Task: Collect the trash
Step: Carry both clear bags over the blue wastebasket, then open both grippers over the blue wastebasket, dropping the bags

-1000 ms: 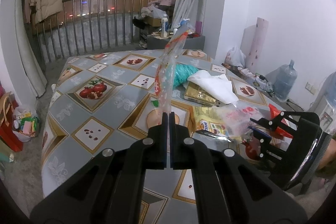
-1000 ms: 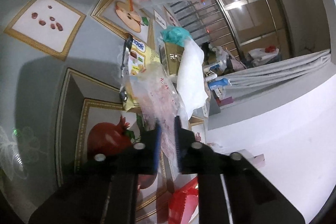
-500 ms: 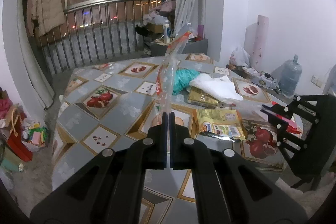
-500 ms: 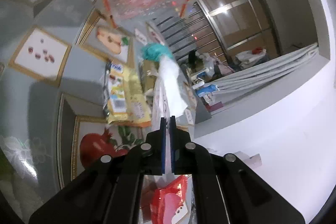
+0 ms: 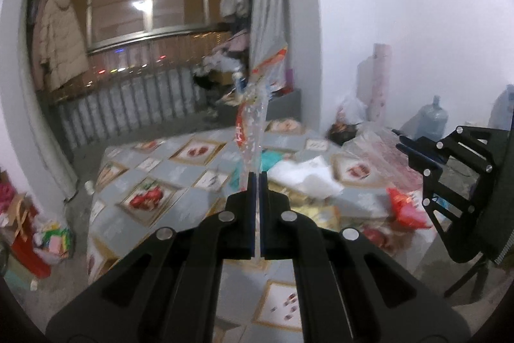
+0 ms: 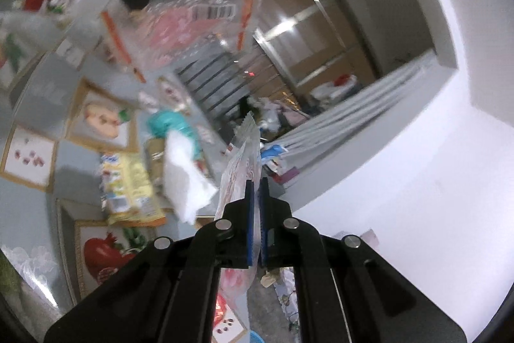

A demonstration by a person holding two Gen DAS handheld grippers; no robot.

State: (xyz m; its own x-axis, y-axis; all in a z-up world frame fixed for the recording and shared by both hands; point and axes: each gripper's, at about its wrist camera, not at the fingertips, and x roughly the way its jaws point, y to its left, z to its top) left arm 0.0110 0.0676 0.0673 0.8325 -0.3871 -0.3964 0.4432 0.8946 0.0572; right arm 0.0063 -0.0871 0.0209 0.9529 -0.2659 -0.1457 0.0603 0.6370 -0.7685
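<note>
My left gripper [image 5: 257, 179] is shut on a clear plastic bag with orange edges [image 5: 257, 111], held up above the table; the same bag shows flat in the right wrist view [image 6: 192, 21]. My right gripper [image 6: 256, 185] is shut on a clear wrapper with pink print [image 6: 241, 169], lifted off the table; it shows at the right of the left wrist view [image 5: 379, 143]. On the patterned tablecloth [image 5: 167, 169] lie a yellow snack packet [image 6: 128, 185], a white paper [image 6: 183, 182], a teal bag [image 6: 167, 121] and a red packet [image 5: 404, 208].
A gold box [image 6: 154, 156] lies under the white paper. A black chair [image 5: 462, 198] stands at the table's right. A red bag with trash [image 5: 35, 243] sits on the floor at the left. A water jug [image 5: 432, 121] stands by the white wall.
Both grippers have risen away from the table with their bags. The right gripper closed on the pink-printed wrapper and lifted it off the yellow packet.
</note>
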